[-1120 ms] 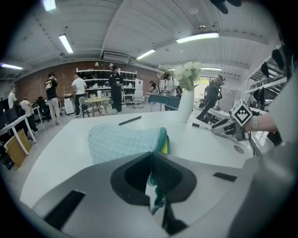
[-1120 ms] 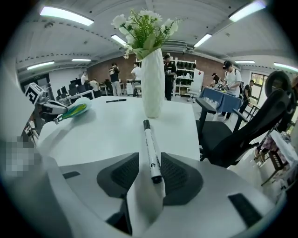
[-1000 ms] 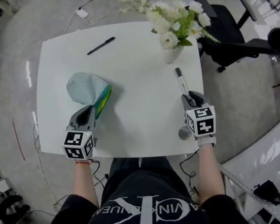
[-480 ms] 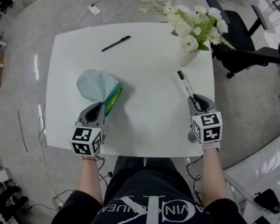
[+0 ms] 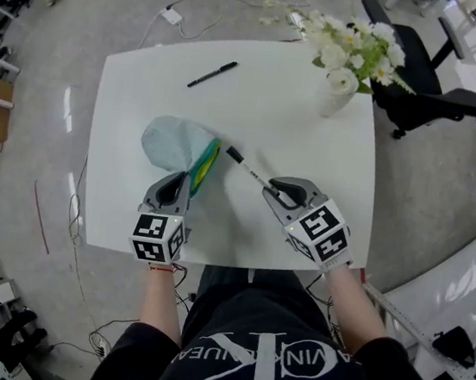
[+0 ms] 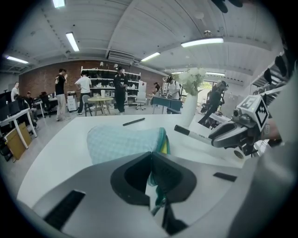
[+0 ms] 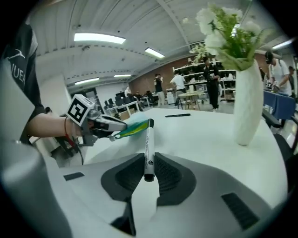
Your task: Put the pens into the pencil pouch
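Observation:
A pale teal pencil pouch [image 5: 170, 143] lies on the white table [image 5: 289, 131], its green and yellow rim turned to the right. My left gripper [image 5: 180, 184] is shut on the pouch's near edge [image 6: 158, 153]. My right gripper [image 5: 274, 190] has just been closing and is shut on a white pen with a black cap [image 5: 249, 171], held between its pads [image 7: 149, 148]. The pen's capped end points at the pouch's rim, a short way off it. A second, black pen [image 5: 212, 74] lies at the table's far left.
A white vase of flowers [image 5: 338, 92] stands at the table's far right corner. A black office chair [image 5: 419, 70] is beyond it. Cables run over the floor behind the table. People stand far back in the room.
My right gripper has swung left from the table's right edge to the middle, carrying the white pen towards the pouch. The left gripper and pouch have stayed put.

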The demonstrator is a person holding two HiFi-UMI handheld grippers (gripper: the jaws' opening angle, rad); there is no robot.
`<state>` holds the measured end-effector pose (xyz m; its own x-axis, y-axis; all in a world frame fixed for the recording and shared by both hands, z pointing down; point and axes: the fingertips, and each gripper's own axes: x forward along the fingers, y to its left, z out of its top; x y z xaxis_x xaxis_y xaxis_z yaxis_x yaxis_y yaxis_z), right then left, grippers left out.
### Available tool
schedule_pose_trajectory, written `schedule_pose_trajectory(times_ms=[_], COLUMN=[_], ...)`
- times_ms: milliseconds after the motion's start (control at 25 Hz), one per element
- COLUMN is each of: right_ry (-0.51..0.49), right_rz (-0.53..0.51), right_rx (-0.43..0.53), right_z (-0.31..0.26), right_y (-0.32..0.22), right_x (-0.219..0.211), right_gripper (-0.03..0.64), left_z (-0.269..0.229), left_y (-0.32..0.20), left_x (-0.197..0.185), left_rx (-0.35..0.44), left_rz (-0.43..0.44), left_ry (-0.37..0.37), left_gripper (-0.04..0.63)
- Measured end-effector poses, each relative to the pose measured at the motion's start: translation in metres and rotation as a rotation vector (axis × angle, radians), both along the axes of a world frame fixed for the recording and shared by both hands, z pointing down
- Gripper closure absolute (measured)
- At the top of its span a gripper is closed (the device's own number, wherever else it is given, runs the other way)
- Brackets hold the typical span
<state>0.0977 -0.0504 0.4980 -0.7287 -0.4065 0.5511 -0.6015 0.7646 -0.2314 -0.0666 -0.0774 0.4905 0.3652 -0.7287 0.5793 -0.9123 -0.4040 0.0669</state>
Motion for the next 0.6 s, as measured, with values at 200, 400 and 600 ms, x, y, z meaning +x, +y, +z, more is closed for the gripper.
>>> schedule_pose_trajectory(times_ms=[200, 400, 600], right_ry=[0.004, 0.063, 0.114], right_rz=[-0.157, -0.197, -0.218], right_rx=[-0.018, -0.078, -0.11], right_z=[-0.002, 0.015, 0.023], right_y=[0.024, 0.032, 0.036], right_x=[-0.046, -0.055, -0.054], right_gripper=[0.54, 0.54, 0.541], left_z=[0.0, -0.003, -0.004], left_y=[0.003, 0.005, 0.008], left_x=[0.004, 0.008, 0.007], left_rx=[0.003, 0.017, 0.028], left_rz=[0.011, 0.016, 0.019], left_ry=[-0.005, 0.04, 0.05], left_gripper=[0.588, 0.588, 0.588])
